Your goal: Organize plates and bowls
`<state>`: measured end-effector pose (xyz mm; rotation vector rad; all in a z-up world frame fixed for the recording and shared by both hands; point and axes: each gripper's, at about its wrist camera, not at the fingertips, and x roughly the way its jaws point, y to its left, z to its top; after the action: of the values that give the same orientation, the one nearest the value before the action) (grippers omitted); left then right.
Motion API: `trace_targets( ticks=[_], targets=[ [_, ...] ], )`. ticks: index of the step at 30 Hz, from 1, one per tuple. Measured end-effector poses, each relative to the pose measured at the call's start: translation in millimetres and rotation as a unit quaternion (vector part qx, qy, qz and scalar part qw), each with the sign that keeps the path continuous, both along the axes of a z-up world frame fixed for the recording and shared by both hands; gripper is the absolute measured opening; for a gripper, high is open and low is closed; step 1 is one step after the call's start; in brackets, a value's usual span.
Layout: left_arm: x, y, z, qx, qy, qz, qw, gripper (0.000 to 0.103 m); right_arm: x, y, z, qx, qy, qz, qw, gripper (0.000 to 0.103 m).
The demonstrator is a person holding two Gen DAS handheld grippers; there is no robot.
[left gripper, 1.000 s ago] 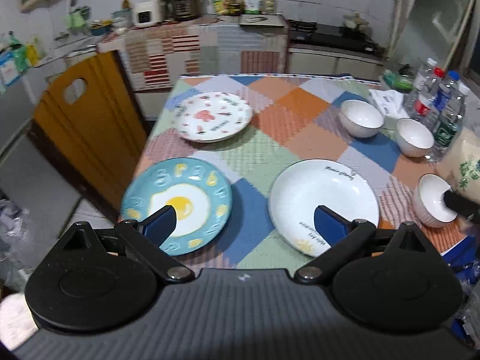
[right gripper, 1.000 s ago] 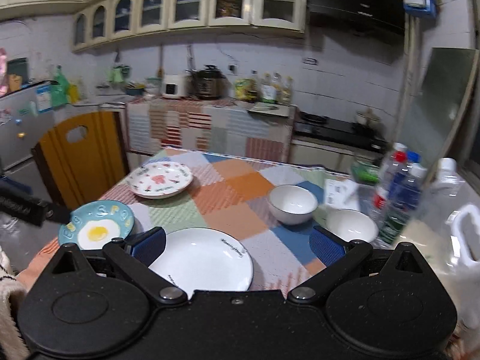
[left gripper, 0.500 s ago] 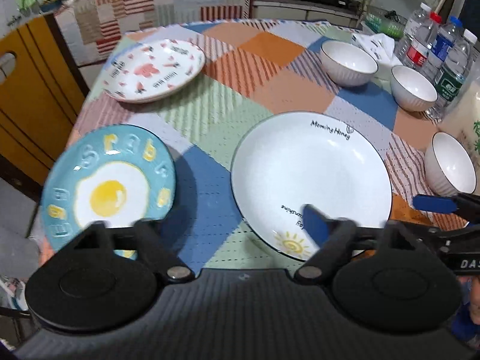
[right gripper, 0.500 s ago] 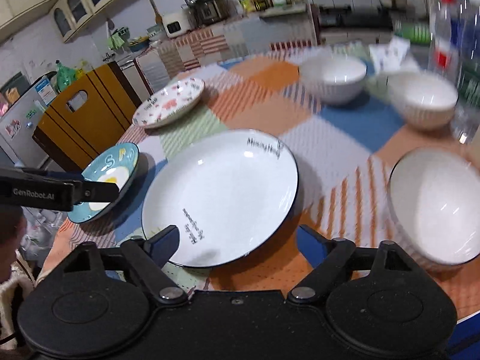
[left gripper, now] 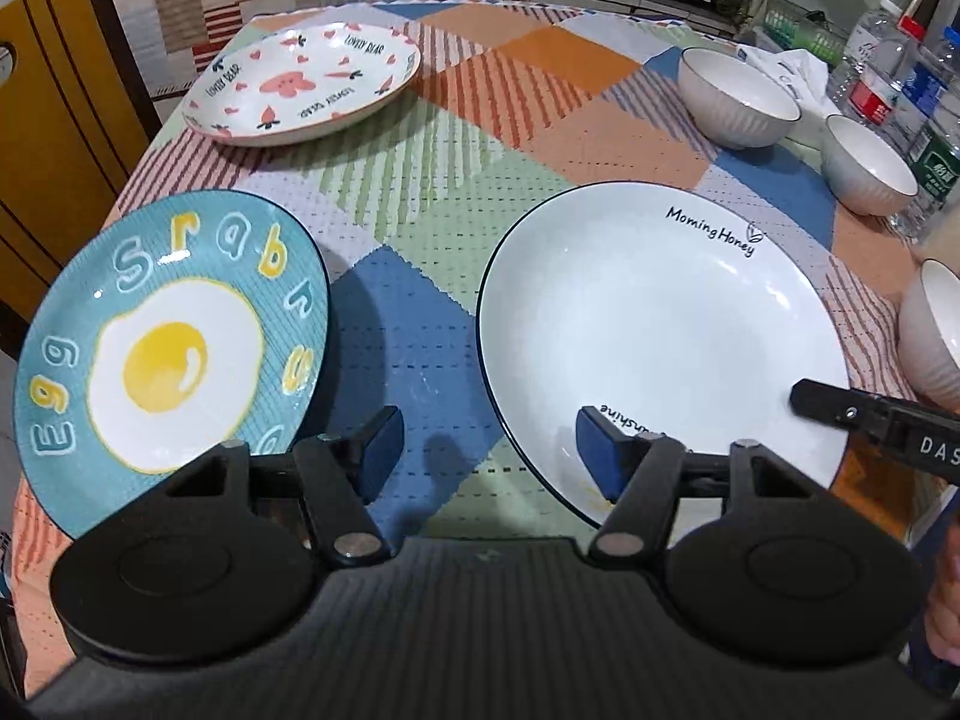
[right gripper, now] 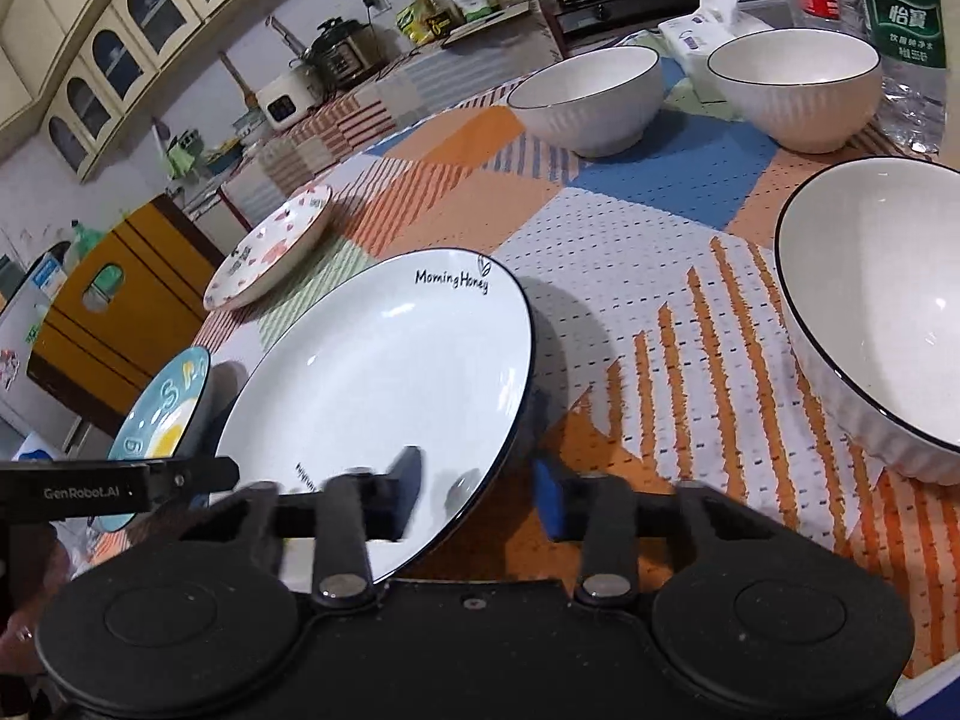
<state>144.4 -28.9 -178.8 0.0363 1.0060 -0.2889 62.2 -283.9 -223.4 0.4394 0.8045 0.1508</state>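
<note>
a: item one, left edge of the desk [left gripper: 420,192]?
b: egg plate [left gripper: 168,354], overhanging the near left corner. left gripper [left gripper: 483,450] open, over bare cloth between it and the white plate [left gripper: 648,324].
a: far left corner?
b: pink plate [left gripper: 300,81].
a: near edge, centre?
b: white plate; right gripper [right gripper: 477,492] open, straddling its rim.
a: right edge?
b: three bowls; nearest bowl [right gripper: 882,312] at the near right corner.

Bare patchwork tablecloth [left gripper: 414,192] leaves an open lane between the blue egg plate [left gripper: 168,354] and the white plate [left gripper: 654,336], while three white bowls [right gripper: 591,99] and water bottles [left gripper: 894,84] crowd the right edge.
</note>
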Motion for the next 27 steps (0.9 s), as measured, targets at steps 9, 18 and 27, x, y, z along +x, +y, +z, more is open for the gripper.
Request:
trace_targets(
  ticks=[9,18,27],
  targets=[
    [9.7,-7.0,-10.3,-0.038,0.017,0.017,0.999,0.019,4.9,-8.0,-4.1,0.009,-0.003,0.0,1.0,0.019],
    [9.0,-10.1,5.4,-0.019,0.006,-0.006,0.9998,0.02,12.1,-14.4,-0.5,0.015,0.005,0.033,0.999,0.02],
    [36.9,-13.3,33.8,-0.008,-0.018,-0.01,0.9998,0.019,37.8,-14.9,20.0,0.011,-0.015,0.046,0.999,0.02]
  ],
)
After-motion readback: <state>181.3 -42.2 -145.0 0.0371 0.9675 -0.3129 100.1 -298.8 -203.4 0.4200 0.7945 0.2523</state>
